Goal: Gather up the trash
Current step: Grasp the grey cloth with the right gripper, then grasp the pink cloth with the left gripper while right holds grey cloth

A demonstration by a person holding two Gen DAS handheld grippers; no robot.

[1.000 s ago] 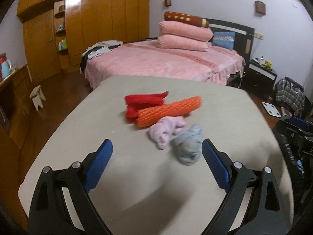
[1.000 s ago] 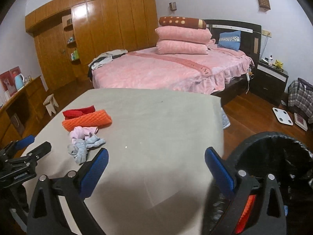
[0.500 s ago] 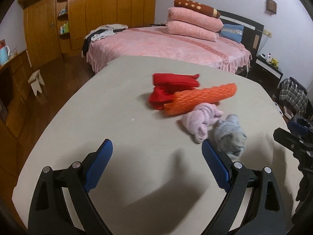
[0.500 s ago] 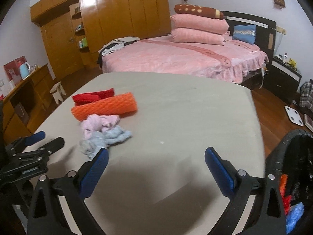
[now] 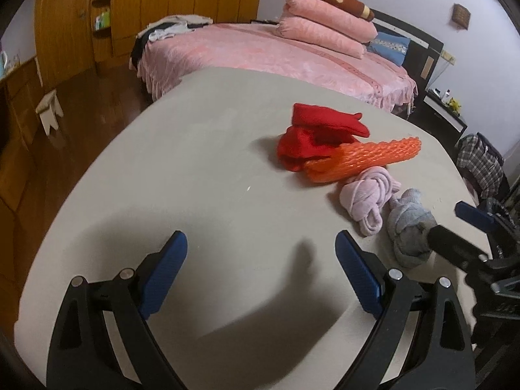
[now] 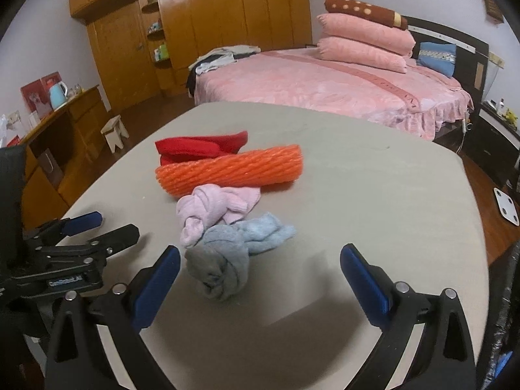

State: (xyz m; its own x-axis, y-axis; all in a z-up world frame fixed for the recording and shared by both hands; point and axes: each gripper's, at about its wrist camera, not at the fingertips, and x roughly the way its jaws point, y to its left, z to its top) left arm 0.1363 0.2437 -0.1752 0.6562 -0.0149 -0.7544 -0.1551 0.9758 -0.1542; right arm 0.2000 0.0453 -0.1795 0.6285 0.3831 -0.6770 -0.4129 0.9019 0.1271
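Note:
A pile lies on the beige table (image 5: 195, 162): a red cloth (image 5: 312, 136), an orange foam net sleeve (image 5: 367, 159), a knotted pink cloth (image 5: 367, 195) and a knotted grey-blue cloth (image 5: 409, 227). My left gripper (image 5: 260, 250) is open over bare table, with the pile ahead to its right. My right gripper (image 6: 260, 256) is open too. The grey-blue cloth (image 6: 221, 266) sits just ahead of it, close to the left fingertip and untouched. Behind it are the pink cloth (image 6: 211, 208), the orange sleeve (image 6: 230, 172) and the red cloth (image 6: 201, 146). The left gripper (image 6: 107, 227) shows at the left.
A black bin bag (image 6: 510, 308) lines the right edge of the right wrist view. Beyond the table stands a pink bed (image 6: 325, 84) with pillows, a wooden wardrobe (image 6: 227, 26), a small stool (image 6: 115, 131) and a white scale (image 6: 507, 206) on the floor.
My right gripper has swung left from the black bin toward the pile, so the grey-blue cloth now sits just before its fingers. My left gripper has shifted left; the pile has slid to its right.

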